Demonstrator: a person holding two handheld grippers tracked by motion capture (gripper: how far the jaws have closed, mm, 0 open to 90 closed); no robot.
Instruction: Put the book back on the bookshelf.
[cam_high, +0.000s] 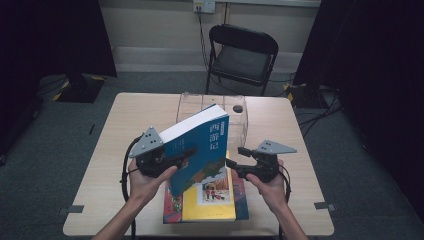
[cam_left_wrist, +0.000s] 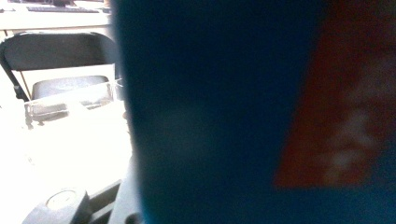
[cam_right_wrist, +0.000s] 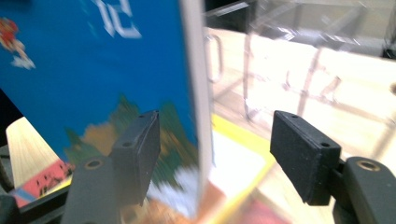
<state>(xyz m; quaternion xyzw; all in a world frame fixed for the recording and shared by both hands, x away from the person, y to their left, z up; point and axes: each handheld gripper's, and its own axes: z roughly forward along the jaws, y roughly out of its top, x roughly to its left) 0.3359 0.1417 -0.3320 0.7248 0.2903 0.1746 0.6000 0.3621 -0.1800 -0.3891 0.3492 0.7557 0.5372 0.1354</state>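
I take the table (cam_high: 125, 150) as my landmark: a pale wooden top with a black folding chair (cam_high: 243, 52) standing beyond its far edge. At the far middle of the table sits a clear plastic box (cam_high: 235, 112), open at the top, with a small dark round thing inside near its far right corner.

On the near middle of the table lies a stack of flat books (cam_high: 207, 202), the top one with a yellow cover, the ones beneath showing red at the left and blue at the right.

Above that stack, raised off the table and tilted with its top toward the far left, is the blue book (cam_high: 202, 150), thick, with white characters down its cover and a coloured picture along its lower part. Its white page edges face up and to the left.

My left gripper (cam_high: 172, 162) clamps the blue book at its lower left, jaws closed on the cover and pages; in the left gripper view the blue cover (cam_left_wrist: 210, 116) is pressed right up against the camera, blurred, with a red patch at the right.

My right gripper (cam_high: 235, 159) is at the book's right edge, above the table's near right. In the right gripper view its jaws stand apart, the book's edge (cam_right_wrist: 191, 93) between them, the left pad beside the cover and the right pad well clear.
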